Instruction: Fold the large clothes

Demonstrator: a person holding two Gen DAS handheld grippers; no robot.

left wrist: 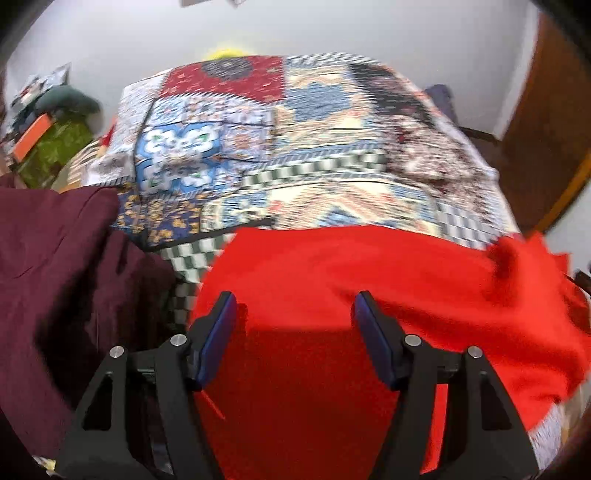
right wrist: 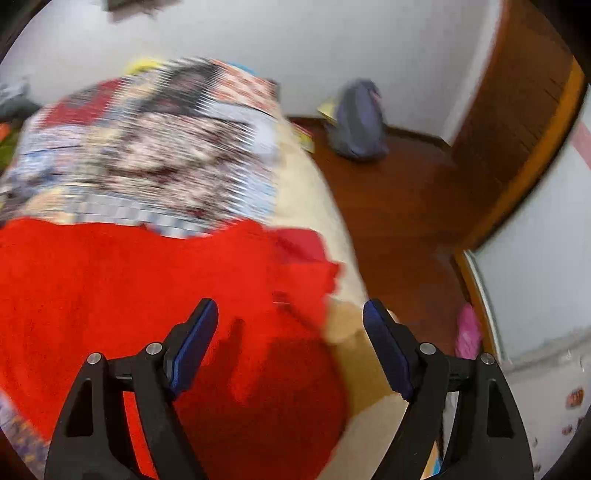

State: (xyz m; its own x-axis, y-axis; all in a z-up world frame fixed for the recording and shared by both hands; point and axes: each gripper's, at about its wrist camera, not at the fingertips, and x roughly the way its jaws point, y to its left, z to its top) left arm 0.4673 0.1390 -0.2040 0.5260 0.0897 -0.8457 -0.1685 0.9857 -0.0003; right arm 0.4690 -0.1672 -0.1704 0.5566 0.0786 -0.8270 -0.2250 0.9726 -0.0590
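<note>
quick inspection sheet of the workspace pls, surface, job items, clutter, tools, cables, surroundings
surface: bed with patchwork quilt, blurred.
job's things: red garment spread on the near part of the bed; maroon garment beside it.
clutter: green and orange items past the bed's far side; grey bag on the floor.
grippers: left tool open above the red cloth, holding nothing; right tool open over its edge, holding nothing.
cables: nothing seen.
surroundings: white wall, wooden floor, wooden door.
</note>
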